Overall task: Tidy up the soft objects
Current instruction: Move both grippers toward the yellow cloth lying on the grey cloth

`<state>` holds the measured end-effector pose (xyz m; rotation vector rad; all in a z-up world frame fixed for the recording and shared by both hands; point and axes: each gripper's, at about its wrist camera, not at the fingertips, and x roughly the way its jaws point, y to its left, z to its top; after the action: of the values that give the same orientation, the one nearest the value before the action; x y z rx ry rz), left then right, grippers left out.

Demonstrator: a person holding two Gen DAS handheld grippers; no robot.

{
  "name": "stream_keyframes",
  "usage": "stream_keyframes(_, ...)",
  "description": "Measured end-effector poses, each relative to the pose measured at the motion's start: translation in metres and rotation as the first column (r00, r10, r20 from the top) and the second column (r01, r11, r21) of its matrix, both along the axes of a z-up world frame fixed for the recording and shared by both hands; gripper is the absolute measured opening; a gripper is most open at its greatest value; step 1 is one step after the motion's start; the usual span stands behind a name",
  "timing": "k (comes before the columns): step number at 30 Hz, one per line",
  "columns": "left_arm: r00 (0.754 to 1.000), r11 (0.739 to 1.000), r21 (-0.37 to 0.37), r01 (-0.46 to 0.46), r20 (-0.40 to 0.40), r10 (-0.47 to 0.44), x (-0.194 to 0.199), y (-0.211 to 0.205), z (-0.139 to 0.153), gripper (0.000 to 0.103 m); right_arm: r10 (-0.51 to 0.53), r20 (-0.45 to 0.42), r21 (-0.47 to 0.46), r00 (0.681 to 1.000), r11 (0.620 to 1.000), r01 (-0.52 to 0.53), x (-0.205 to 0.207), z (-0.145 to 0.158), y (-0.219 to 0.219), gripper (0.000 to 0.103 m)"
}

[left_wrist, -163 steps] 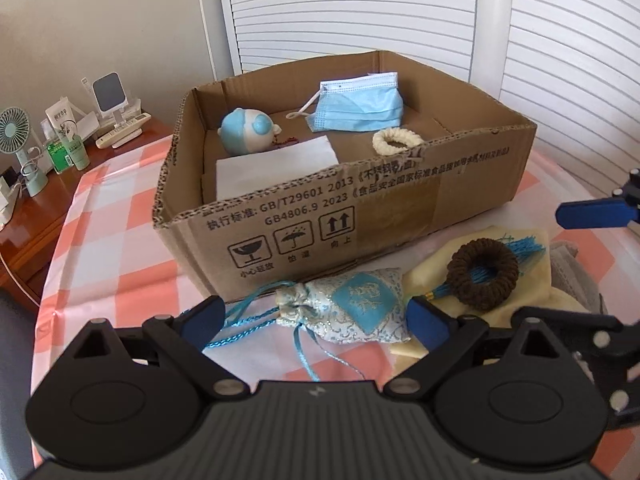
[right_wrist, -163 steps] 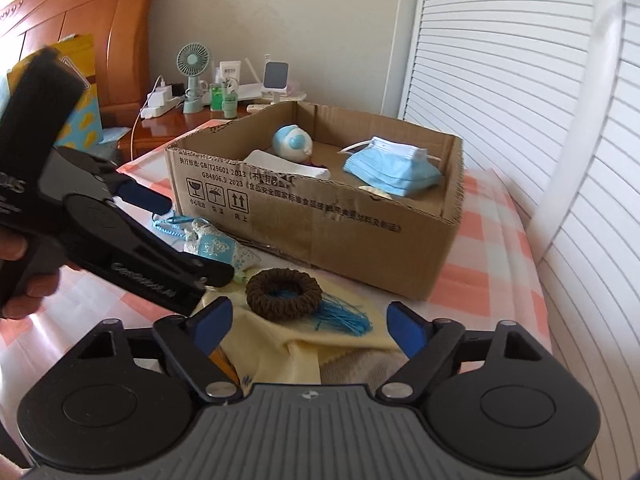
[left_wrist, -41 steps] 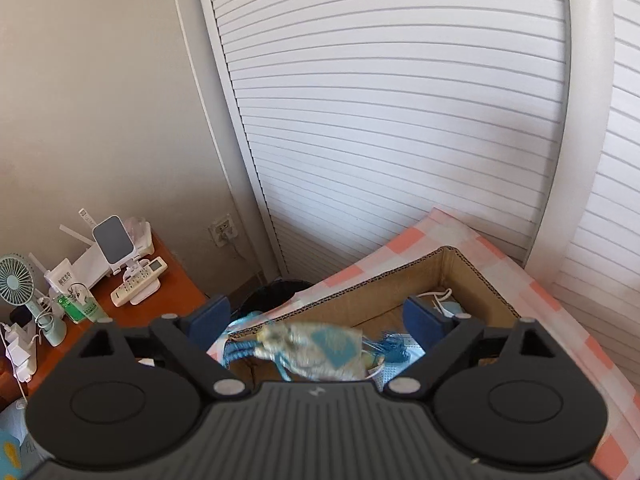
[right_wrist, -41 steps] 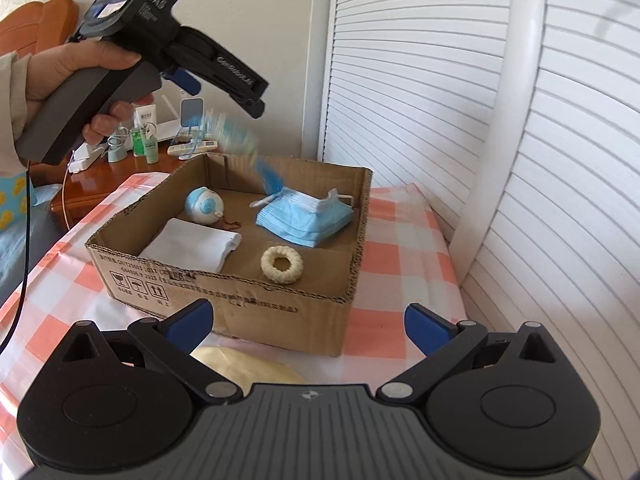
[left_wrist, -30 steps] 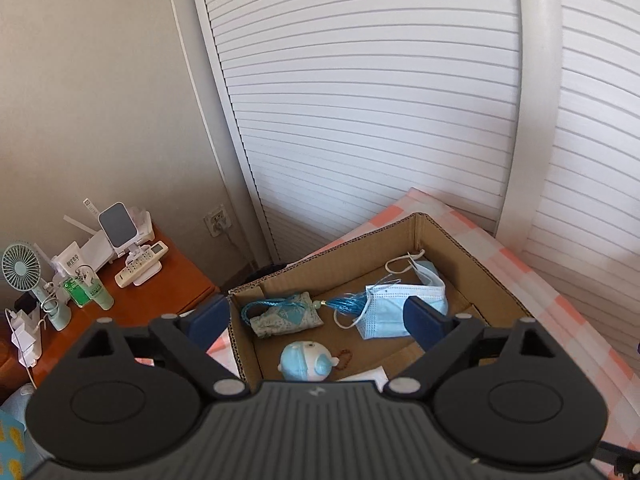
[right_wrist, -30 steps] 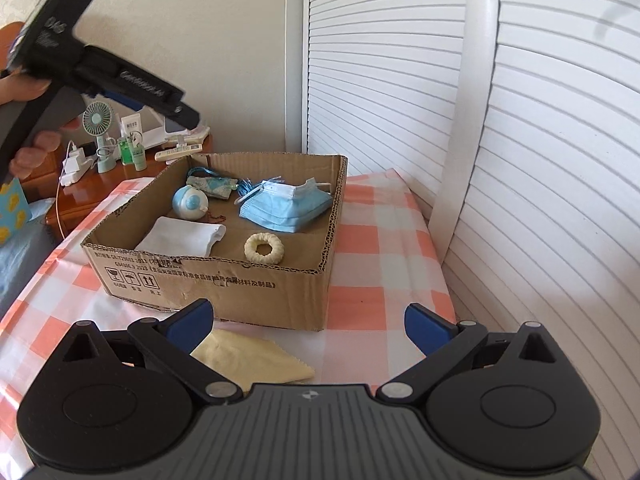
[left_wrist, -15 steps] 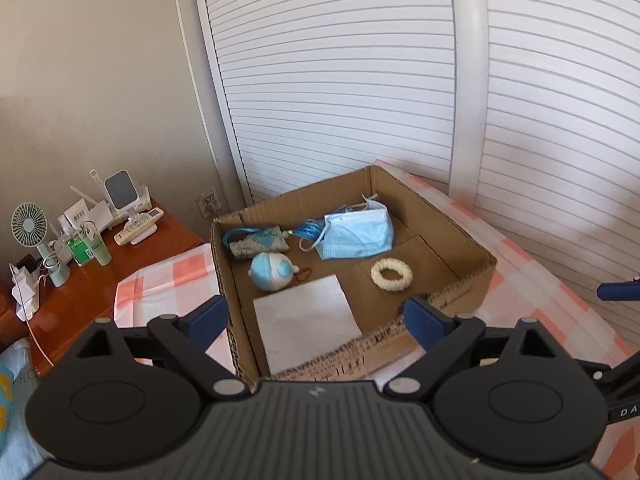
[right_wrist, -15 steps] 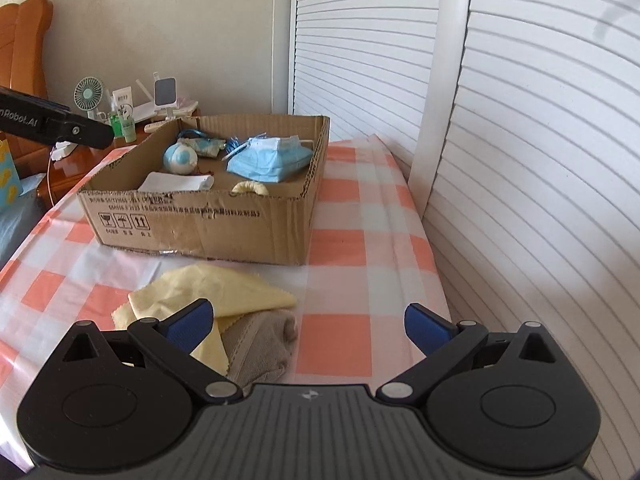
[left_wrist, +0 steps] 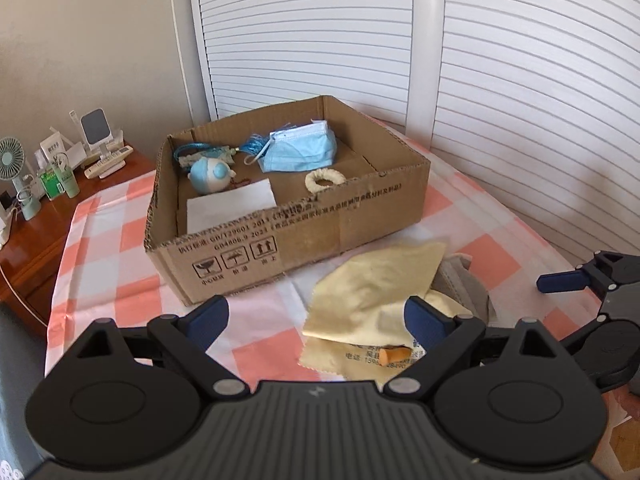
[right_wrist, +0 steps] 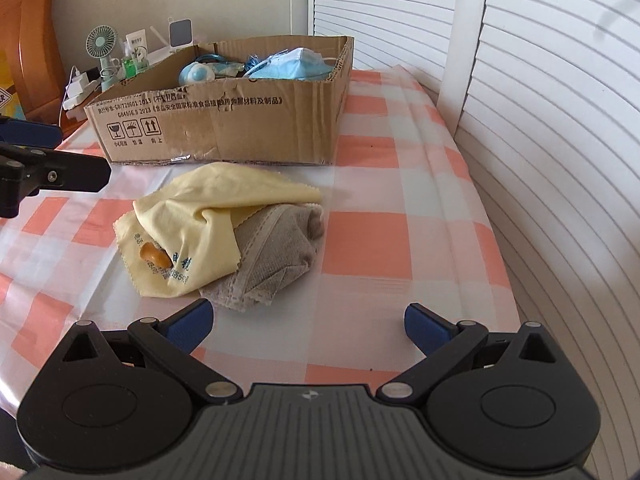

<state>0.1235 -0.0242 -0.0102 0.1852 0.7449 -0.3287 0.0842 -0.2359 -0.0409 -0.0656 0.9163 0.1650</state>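
A cardboard box (left_wrist: 320,224) stands on the checked table. Inside lie a blue face mask (left_wrist: 300,152), a blue tasselled sachet (left_wrist: 200,156), a round blue toy (left_wrist: 210,174), a white cloth (left_wrist: 230,206) and a cream scrunchie (left_wrist: 324,179). In front of the box, a yellow cloth (right_wrist: 208,208) is draped over a grey cloth (right_wrist: 276,248), and something small and orange (right_wrist: 154,256) peeks out beneath. My left gripper (left_wrist: 316,320) hovers open and empty just before the yellow cloth. My right gripper (right_wrist: 308,324) is open and empty, a little short of the grey cloth.
A wooden side table at the left holds a small fan (left_wrist: 8,160), bottles and a remote. White louvred doors (left_wrist: 520,120) close off the back and right. The table's right edge (right_wrist: 504,264) lies near them. A wooden headboard (right_wrist: 36,40) rises at far left.
The sachet, held over the box before, now lies inside it. My left gripper has pulled back and down to the yellow cloth. My right gripper has lowered towards the cloths.
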Motion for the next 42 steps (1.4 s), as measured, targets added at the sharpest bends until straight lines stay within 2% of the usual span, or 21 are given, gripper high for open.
stream_keyframes(4, 1.0, 0.998, 0.063, 0.014, 0.015, -0.015, -0.01, -0.016, -0.014, 0.094, 0.01, 0.005, -0.019, 1.0, 1.0, -0.01, -0.003, -0.005, -0.001, 0.103)
stream_keyframes(9, 0.999, 0.994, 0.103, 0.038, 0.026, -0.041, -0.015, -0.032, -0.028, 0.094, 0.016, 0.027, -0.027, 1.0, 1.0, -0.015, -0.008, -0.009, -0.002, 0.103)
stream_keyframes(23, 1.0, 0.992, 0.129, 0.011, -0.014, -0.009, -0.006, -0.036, -0.057, 0.089, 0.031, 0.07, -0.019, 0.997, 0.999, -0.03, -0.012, -0.01, -0.004, 0.103)
stream_keyframes(30, 1.0, 0.993, 0.12, -0.017, -0.006, 0.017, -0.007, -0.022, -0.057, 0.089, 0.031, 0.071, -0.019, 0.997, 0.999, -0.03, -0.011, -0.01, -0.004, 0.103)
stream_keyframes(35, 1.0, 0.995, 0.093, 0.02, -0.006, -0.019, -0.014, -0.028, -0.055, 0.055, 0.028, 0.074, -0.02, 0.997, 0.999, -0.027, -0.011, -0.01, -0.003, 0.103)
stream_keyframes(42, 0.999, 0.996, 0.084, 0.033, -0.008, -0.033, -0.019, -0.036, -0.054, 0.036, 0.029, 0.075, -0.02, 0.997, 0.999, -0.027, -0.011, -0.01, -0.003, 0.103)
